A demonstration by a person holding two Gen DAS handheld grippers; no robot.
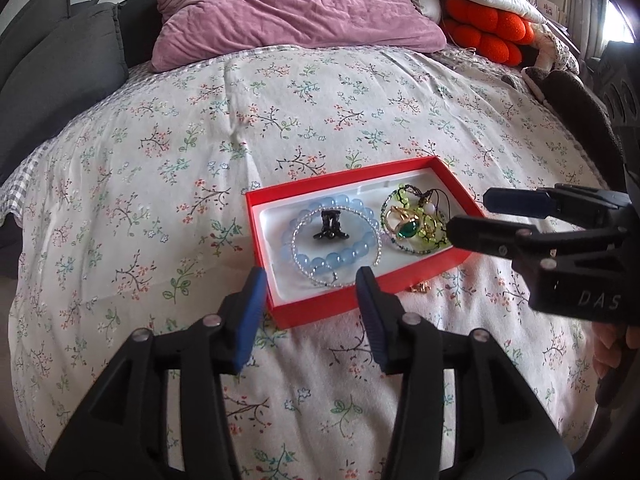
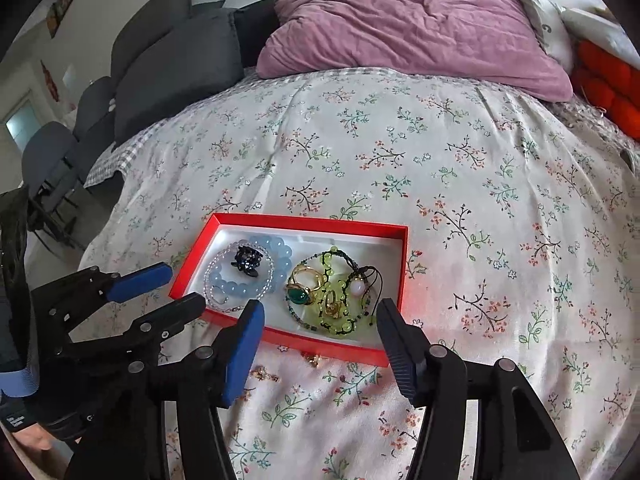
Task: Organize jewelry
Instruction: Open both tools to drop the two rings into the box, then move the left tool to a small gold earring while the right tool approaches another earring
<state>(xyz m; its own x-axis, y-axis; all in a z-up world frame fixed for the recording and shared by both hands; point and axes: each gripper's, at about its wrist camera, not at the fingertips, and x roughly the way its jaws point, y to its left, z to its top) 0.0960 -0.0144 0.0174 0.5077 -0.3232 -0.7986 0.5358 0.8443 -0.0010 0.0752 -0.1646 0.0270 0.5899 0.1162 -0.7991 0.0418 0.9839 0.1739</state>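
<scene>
The left tool [image 1: 310,280] hangs spread wide and empty just short of the near end of the red box [image 1: 416,274], which sits on the flowered bedspread [image 1: 200,140]. The right tool [image 2: 320,316] is likewise parted, holding nothing, at the box's long near edge. Inside lie a blue bead bracelet [image 1: 352,254], a black hair clip [image 1: 329,226] and a green-stoned ring [image 2: 302,294] (among green beads). Two small gold pieces [image 2: 312,359] rest on the bedspread between the right tool's fingers.

- Bed [image 2: 460,168] under white floral cover, purple pillow [image 2: 408,20] at its head.
- Grey cushions [image 2: 172,76] at left, orange bobbled cushion [image 1: 486,28] at right.
- Pale wall [image 2: 120,4], daylight at far right.
</scene>
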